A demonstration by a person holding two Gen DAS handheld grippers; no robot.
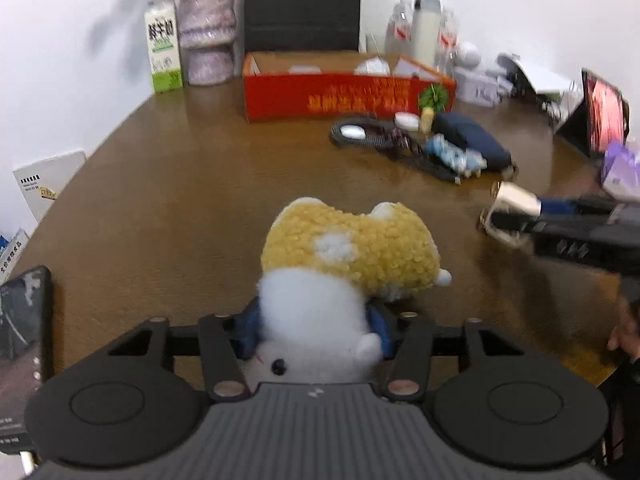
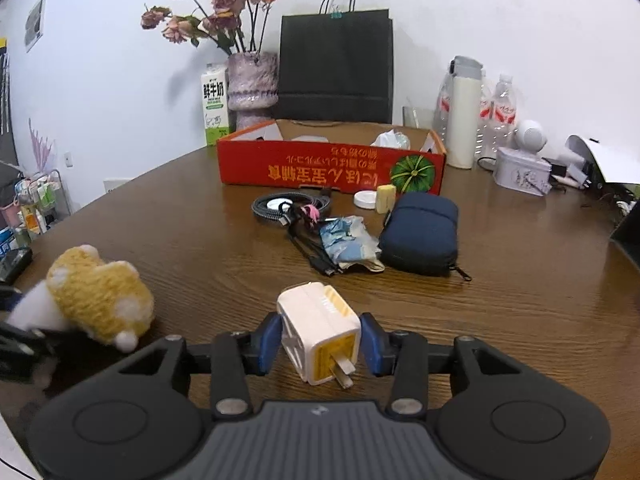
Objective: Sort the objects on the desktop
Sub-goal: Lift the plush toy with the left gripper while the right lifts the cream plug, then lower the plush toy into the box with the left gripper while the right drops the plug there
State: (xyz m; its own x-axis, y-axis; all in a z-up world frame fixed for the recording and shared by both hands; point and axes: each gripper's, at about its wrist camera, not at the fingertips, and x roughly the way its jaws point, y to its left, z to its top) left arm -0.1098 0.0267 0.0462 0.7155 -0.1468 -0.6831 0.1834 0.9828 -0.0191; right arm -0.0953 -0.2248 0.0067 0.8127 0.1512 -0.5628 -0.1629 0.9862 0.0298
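Observation:
A plush toy [image 1: 352, 256], yellow on top with a white body, lies on the brown table [image 1: 180, 200], its white part between the blue pads of my left gripper [image 1: 314, 332], which press on it from both sides. In the right wrist view the same plush toy [image 2: 100, 300] lies at the left. A white and yellow charger plug [image 2: 316, 328] rests tilted on the table [image 2: 520, 300], prongs toward the camera, between the pads of my right gripper [image 2: 320, 340], with a thin gap at each side. The red cardboard box [image 2: 320, 164] stands open at the back.
In front of the box lie a coiled cable [image 2: 288, 204], a crumpled blue wrapper [image 2: 348, 240], a dark blue pouch [image 2: 420, 236] and a white lid [image 2: 364, 199]. A vase [image 2: 252, 84], milk carton [image 2: 215, 108], black bag [image 2: 336, 64] and bottles [image 2: 464, 112] line the wall.

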